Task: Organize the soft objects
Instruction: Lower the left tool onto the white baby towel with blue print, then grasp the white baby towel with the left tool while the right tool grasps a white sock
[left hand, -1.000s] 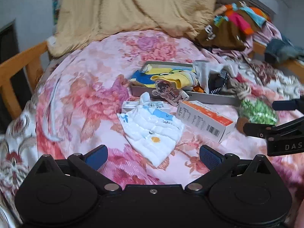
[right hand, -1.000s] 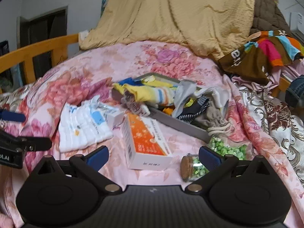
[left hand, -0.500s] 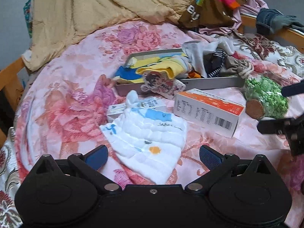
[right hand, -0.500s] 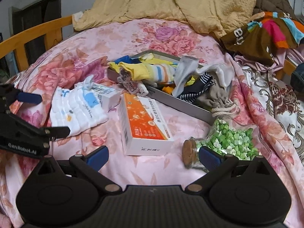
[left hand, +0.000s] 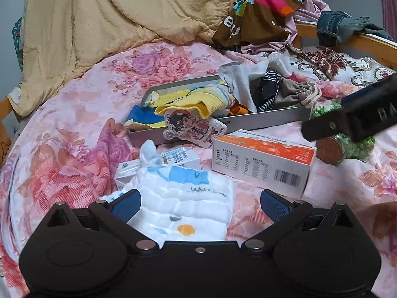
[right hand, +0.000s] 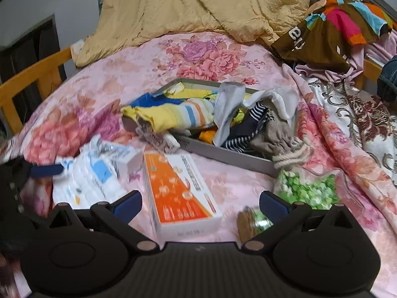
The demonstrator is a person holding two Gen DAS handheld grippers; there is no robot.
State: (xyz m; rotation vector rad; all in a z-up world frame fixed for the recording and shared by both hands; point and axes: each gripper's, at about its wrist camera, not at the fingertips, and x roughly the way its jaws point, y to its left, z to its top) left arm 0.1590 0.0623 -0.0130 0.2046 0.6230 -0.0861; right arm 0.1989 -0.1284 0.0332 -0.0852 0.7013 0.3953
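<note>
A bed (left hand: 82,114) covered by a pink floral sheet carries everything. Directly on it lie a grey tray (left hand: 263,120) heaped with socks and cloths, an orange-and-white box (left hand: 263,160) just in front of the tray, a smaller white box (left hand: 178,159), and a white baby cloth (left hand: 188,206) partly overlapping that small box. A corked jar of green beads (left hand: 352,146) lies on its side to the right. A tan quilt (left hand: 119,17) is piled at the far end, with a brown multicoloured garment (left hand: 258,12) beside it.
</note>
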